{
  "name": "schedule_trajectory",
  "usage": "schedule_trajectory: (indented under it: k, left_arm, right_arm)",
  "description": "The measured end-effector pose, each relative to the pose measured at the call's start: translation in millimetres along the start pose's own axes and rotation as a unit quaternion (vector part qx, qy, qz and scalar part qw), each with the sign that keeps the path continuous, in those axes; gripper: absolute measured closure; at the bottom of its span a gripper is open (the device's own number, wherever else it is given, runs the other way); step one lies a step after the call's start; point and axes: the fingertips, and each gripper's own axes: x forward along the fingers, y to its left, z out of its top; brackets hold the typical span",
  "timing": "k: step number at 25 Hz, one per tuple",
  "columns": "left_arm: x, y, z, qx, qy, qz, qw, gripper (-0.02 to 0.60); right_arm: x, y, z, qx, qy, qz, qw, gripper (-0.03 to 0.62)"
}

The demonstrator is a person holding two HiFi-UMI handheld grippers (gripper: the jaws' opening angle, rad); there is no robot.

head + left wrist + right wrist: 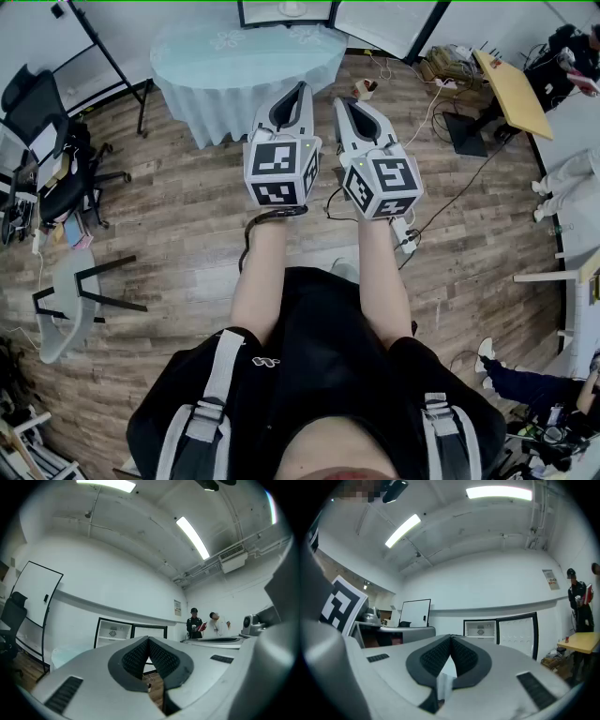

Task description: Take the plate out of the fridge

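Observation:
The fridge (286,11) stands against the far wall with its door swung open; a small pale round thing, maybe the plate (112,631), rests on a shelf inside. In the right gripper view the fridge (480,629) shows its lit interior beside the open door (515,632). My left gripper (302,86) and right gripper (339,101) are held side by side at chest height, pointing toward the fridge from well across the room. Both are shut with nothing between the jaws, as the left gripper (148,639) and right gripper (451,637) views show.
A round table with a pale cloth (246,56) stands between me and the fridge. Office chairs (37,141) and a tipped stool (70,300) are at the left. A wooden table (514,89), floor cables (441,202) and two standing people (193,623) are at the right.

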Motion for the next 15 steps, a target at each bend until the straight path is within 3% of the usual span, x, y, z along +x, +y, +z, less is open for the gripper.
schedule_trajectory:
  k: [8, 15]
  left_arm:
    - [7, 19, -5, -0.012, 0.006, 0.002, 0.9999, 0.580]
    - [21, 31, -25, -0.053, 0.031, -0.003, 0.9981, 0.580]
  right_arm:
    - [14, -4, -3, 0.006, -0.004, -0.015, 1.000, 0.589]
    - [23, -10, -24, 0.016, 0.022, -0.015, 1.000, 0.589]
